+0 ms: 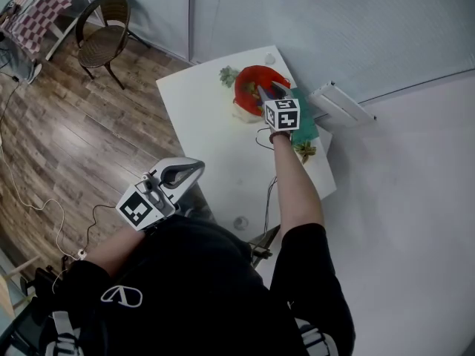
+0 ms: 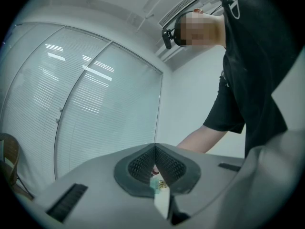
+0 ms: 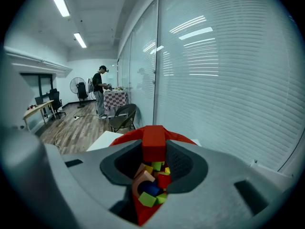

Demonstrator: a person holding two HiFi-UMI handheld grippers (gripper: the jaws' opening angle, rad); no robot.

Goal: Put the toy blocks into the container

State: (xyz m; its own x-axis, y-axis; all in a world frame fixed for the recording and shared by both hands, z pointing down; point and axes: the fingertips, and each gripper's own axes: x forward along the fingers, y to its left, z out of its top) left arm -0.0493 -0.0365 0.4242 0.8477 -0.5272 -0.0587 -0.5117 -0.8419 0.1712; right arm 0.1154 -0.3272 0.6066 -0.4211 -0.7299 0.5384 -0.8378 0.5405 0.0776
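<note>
My right gripper (image 3: 154,149) is shut on a red toy block (image 3: 153,138) and hangs just over the red container (image 3: 183,138). Several coloured blocks (image 3: 150,187) lie in the container below the jaws. In the head view the container (image 1: 249,99) stands at the far end of the white table (image 1: 215,139), with the right gripper (image 1: 266,89) tilted down into it. My left gripper (image 1: 194,166) is held level off the table's near left side. In the left gripper view its jaws (image 2: 155,147) meet with nothing between them.
A green toy (image 1: 228,75) lies left of the container, a teal piece (image 1: 304,124) and a small plant-like toy (image 1: 304,150) to its right. A cable (image 1: 263,136) crosses the table. A chair (image 1: 104,32) stands at the far left, and a white long fixture (image 1: 338,104) lies beside the table's far right corner.
</note>
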